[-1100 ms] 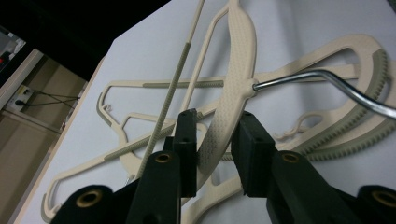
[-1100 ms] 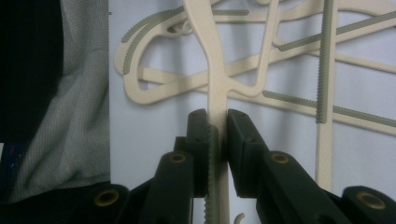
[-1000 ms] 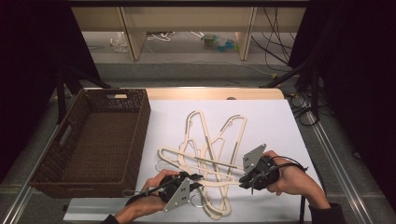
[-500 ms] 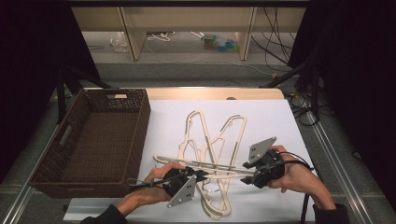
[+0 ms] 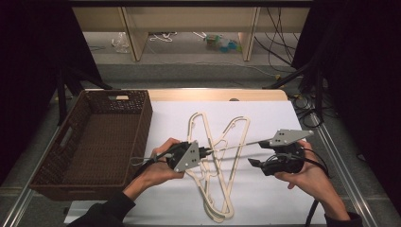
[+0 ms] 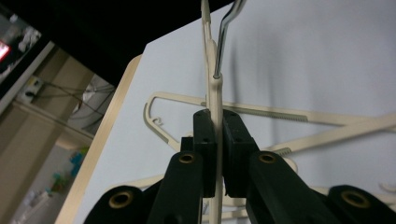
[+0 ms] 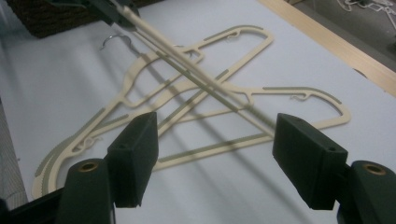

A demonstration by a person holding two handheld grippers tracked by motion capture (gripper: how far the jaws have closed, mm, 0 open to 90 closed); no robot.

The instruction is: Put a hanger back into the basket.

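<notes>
My left gripper (image 5: 204,152) is shut on a cream plastic hanger (image 5: 236,146) and holds it edge-on above the table. In the left gripper view the pads (image 6: 205,135) pinch the hanger's thin edge (image 6: 215,100), with its metal hook (image 6: 223,42) just beyond. The hanger's far arm (image 7: 196,70) runs toward my right gripper (image 7: 217,140). That gripper's jaws have just been opening and stand wide apart, with the arm's end between them and untouched. In the high view the right gripper (image 5: 255,163) sits right of the pile. Other cream hangers (image 5: 222,189) lie crossed on the white sheet.
A dark brown woven basket (image 5: 144,120) stands on the left of the table, beside the left hand. The white sheet (image 5: 265,118) covers the table to a wooden back edge (image 5: 213,94). Cables lie on the floor beyond.
Both hands have risen from the front of the table. The right gripper has opened and released the hanger. The left gripper has lifted that hanger off the pile.
</notes>
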